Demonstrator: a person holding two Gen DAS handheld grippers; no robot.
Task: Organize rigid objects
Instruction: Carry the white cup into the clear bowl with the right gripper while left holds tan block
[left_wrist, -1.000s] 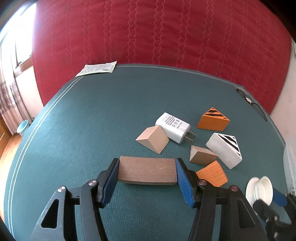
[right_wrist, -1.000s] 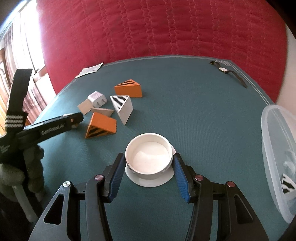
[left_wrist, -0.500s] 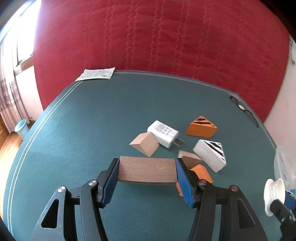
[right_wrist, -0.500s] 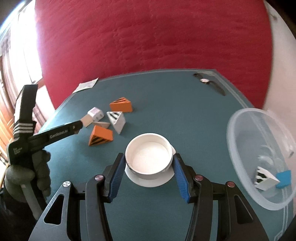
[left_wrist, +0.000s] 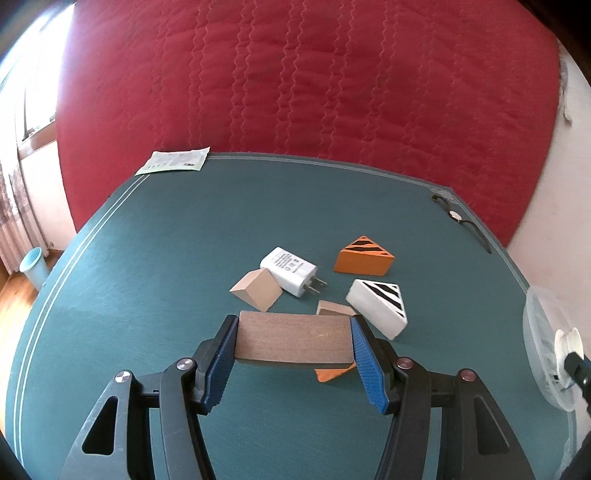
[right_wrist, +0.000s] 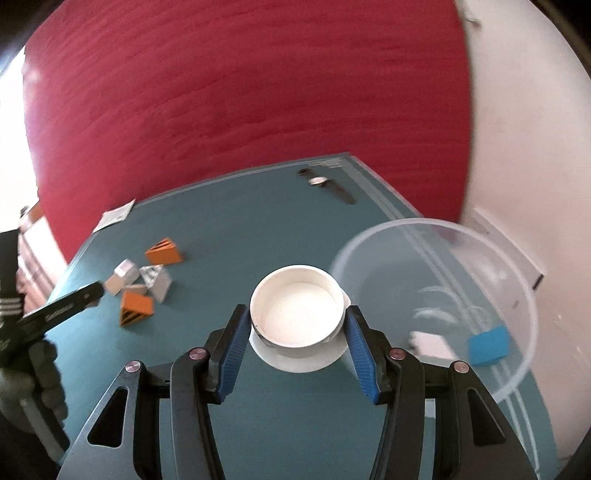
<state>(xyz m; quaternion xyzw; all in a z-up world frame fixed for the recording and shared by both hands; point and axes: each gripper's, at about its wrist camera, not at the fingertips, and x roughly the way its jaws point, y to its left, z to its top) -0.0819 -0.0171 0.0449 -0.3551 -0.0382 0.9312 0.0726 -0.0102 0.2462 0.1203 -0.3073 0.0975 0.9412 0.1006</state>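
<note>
My left gripper (left_wrist: 293, 345) is shut on a brown wooden block (left_wrist: 293, 338) and holds it above the green table (left_wrist: 166, 258). Beyond it lie a tan wedge (left_wrist: 256, 290), a white charger (left_wrist: 290, 271), an orange striped wedge (left_wrist: 364, 260), a white striped wedge (left_wrist: 380, 308) and, partly hidden, a small tan block (left_wrist: 332, 308) and an orange wedge (left_wrist: 332, 373). My right gripper (right_wrist: 295, 332) is shut on a white round cup (right_wrist: 295, 314), held beside a clear plastic bowl (right_wrist: 443, 251) that holds a blue block (right_wrist: 489, 345) and a white piece (right_wrist: 430, 341).
A wristwatch (left_wrist: 460, 219) lies at the table's far right edge. A paper packet (left_wrist: 173, 160) lies at the far left corner. A red quilted cover (left_wrist: 295, 74) hangs behind the table. A light blue bin (left_wrist: 33, 266) stands on the floor at left.
Both grippers have lifted and swung right with their loads. The right gripper with the cup now sits next to the clear bowl, which has come into full view.
</note>
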